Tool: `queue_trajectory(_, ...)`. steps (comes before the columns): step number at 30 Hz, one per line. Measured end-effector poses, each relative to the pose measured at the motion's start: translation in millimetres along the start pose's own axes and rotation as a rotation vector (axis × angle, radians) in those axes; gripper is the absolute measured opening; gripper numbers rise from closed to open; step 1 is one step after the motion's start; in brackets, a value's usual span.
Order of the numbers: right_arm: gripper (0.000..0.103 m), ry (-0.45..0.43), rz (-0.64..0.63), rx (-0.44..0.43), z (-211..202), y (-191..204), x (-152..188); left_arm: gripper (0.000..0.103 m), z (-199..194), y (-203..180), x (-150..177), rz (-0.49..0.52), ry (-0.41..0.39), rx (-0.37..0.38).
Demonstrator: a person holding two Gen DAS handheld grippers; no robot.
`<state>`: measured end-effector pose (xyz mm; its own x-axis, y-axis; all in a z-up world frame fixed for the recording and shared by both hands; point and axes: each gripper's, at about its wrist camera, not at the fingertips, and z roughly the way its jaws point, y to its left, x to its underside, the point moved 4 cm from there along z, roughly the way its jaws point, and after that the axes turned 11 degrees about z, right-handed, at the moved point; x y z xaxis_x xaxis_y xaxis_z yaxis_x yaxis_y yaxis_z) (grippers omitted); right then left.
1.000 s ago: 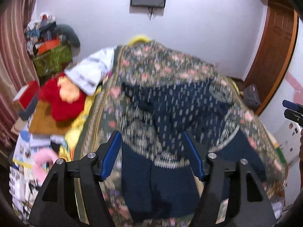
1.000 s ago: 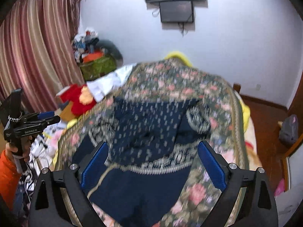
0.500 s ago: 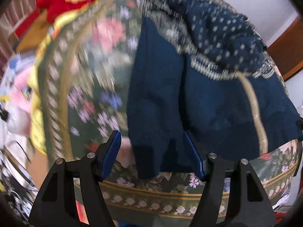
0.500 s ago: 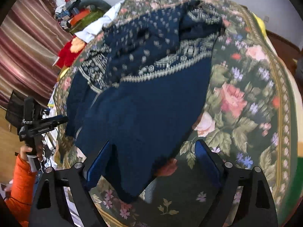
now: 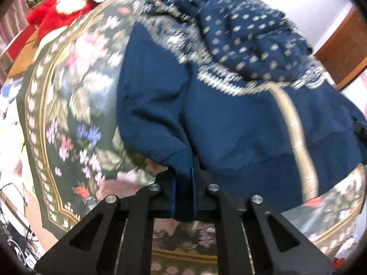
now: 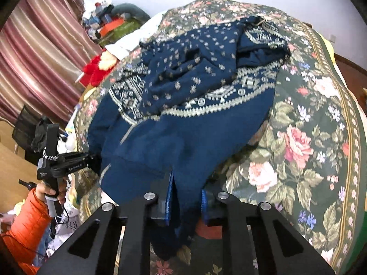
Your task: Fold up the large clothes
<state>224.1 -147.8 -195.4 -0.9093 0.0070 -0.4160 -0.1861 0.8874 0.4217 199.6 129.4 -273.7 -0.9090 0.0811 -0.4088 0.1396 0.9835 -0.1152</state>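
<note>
Right wrist view: the navy garment (image 6: 188, 123) lies crumpled on the floral bedspread (image 6: 305, 151), plain dark blue in its near half, with a cream geometric band across the middle and small cream diamond motifs on the bunched far part. The fabric looks soft and knit-like, and it is heaped in loose folds. My right gripper (image 6: 185, 202) pinches the near hem, with cloth hanging down between the blue-lined fingers. My left gripper (image 6: 91, 158) reaches the garment's left edge in this view. In the left wrist view, my left gripper (image 5: 183, 190) is pressed together on a ribbed cuff-like edge of the navy garment (image 5: 240, 123), and a cream stripe runs down the cloth on the right. The bedspread (image 5: 75, 105) is dark green, with pink roses and a gold border. A red plush toy (image 6: 96, 68) lies at the far left, beside the striped maroon curtain (image 6: 39, 52).
</note>
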Motion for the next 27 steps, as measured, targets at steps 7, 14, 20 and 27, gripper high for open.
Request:
queue_trajectory(7, 0.009, -0.12, 0.101, -0.014, -15.4, -20.0, -54.8, 0.01, -68.6, -24.7, -66.6, 0.045, -0.212, 0.12)
queue_trajectory(14, 0.008, -0.213, 0.1, -0.007, -17.5, -20.4, -124.2, 0.009, -100.6, -8.9, -161.2, 0.011, -0.344, 0.145)
queue_trajectory(20, 0.008, -0.311, 0.068, 0.019, -7.6, -11.7, -202.9, 0.009, -82.9, 24.0, -233.4, -0.03, -0.39, 0.058)
queue_trajectory(27, 0.008, -0.298, 0.115, 0.16, 75.9, -44.2, -292.6, 0.009, 5.6, 102.5, -299.1, -0.216, -0.322, -0.11)
